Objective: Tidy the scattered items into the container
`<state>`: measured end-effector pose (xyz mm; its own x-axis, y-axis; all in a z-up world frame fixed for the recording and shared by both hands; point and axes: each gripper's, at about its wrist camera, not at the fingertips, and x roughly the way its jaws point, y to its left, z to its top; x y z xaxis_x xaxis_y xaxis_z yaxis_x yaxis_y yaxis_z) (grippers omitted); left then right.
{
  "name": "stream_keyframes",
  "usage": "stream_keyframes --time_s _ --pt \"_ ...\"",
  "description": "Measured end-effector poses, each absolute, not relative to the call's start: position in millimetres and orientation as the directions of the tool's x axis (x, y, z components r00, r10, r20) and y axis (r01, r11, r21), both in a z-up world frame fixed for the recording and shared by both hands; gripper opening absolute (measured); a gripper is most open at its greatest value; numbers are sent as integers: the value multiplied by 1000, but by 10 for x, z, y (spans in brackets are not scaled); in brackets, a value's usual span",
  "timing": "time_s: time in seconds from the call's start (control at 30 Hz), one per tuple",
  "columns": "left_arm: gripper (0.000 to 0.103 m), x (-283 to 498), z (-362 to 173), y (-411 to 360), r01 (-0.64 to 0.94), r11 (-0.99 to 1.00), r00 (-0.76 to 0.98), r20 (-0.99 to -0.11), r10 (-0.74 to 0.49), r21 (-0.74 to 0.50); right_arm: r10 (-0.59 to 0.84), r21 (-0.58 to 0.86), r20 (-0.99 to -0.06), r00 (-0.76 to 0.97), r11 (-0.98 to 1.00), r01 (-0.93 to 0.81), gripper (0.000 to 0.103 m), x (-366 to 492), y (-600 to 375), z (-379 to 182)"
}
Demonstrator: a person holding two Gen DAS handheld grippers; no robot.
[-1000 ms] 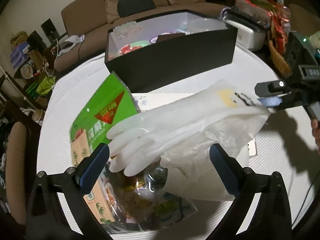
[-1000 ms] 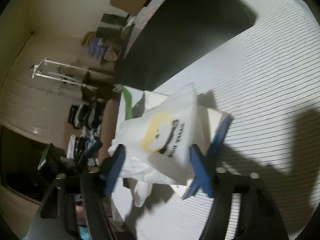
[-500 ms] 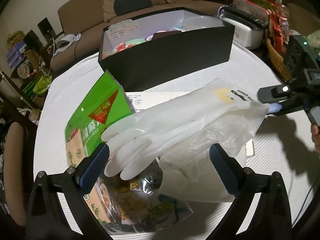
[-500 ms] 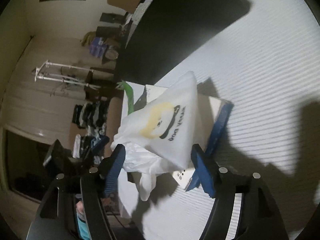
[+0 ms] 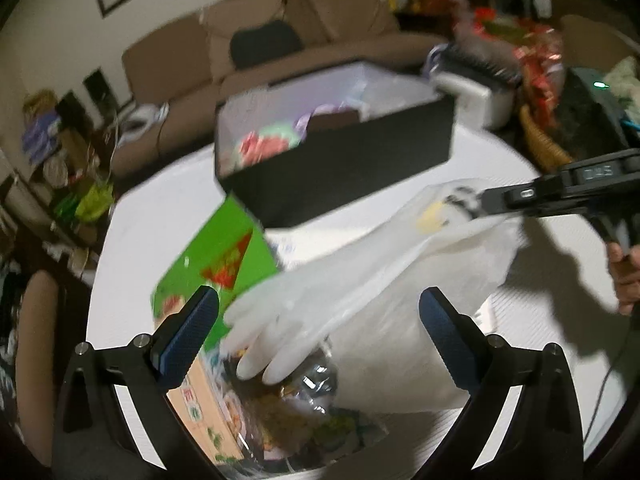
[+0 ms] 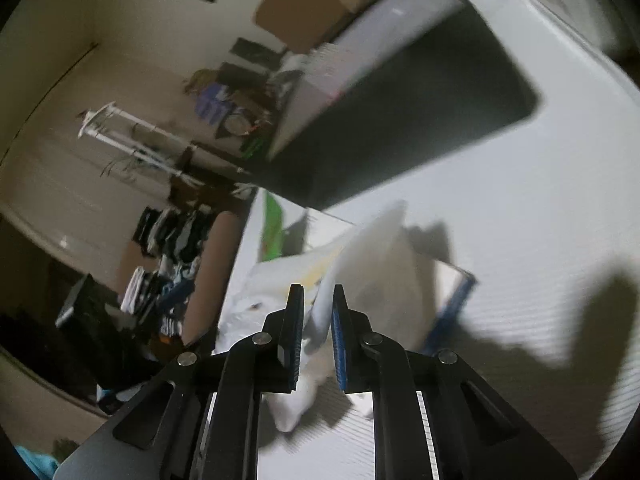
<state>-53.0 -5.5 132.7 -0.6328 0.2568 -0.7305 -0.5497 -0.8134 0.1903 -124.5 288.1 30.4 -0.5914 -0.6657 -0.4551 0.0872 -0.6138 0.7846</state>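
white rubber glove (image 5: 320, 304) lifted, black box (image 5: 340, 160) behind

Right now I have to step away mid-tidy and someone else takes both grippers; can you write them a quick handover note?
Right hand-held gripper: shut on the white plastic bag, pinching its top edge, with the white rubber gloves draped along it above the table.
Left hand-held gripper: open, holding nothing, hovering over the pile.
Black container sits behind on the white table, already holding several items.
Still out: the bag and gloves, the green packet, a clear snack packet and a flat white box under the bag.
Next, probably: carry the bag to the container.
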Motion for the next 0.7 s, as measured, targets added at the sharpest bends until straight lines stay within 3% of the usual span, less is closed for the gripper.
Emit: stream_keyframes --time_s 0.23,0.43,0.53,0.57,0.6,0.63,0.7 --pt "101 -312 1452 150 -675 -712 -624 -664 412 193 -717 804 -387 -580 -570 168 12 -1260 2640 560" --pt "101 -392 1174 485 -652 -707 -659 -667 348 275 -751 814 -344 -564 -538 219 12 -1244 2483 701" --pt "95 -551 1096 461 -648 -736 -624 -690 367 195 -769 816 -331 -547 -524 243 13 -1222 2408 758" --pt "85 -601 1090 434 -659 -739 -592 -701 397 139 -772 816 -328 -544 -522 248 13 -1219 2387 768" --pt "43 -670 1094 404 -663 -745 -554 -715 427 69 -776 815 -326 -539 -520 255 13 -1220 2368 779" --pt "12 -734 1103 377 -652 -758 -535 -723 437 25 -777 812 -329 -537 -523 258 15 -1221 2359 798" --pt "7 -795 1132 338 -645 -764 -522 -718 459 -20 -780 812 -323 -536 -519 266 16 -1212 2403 839"
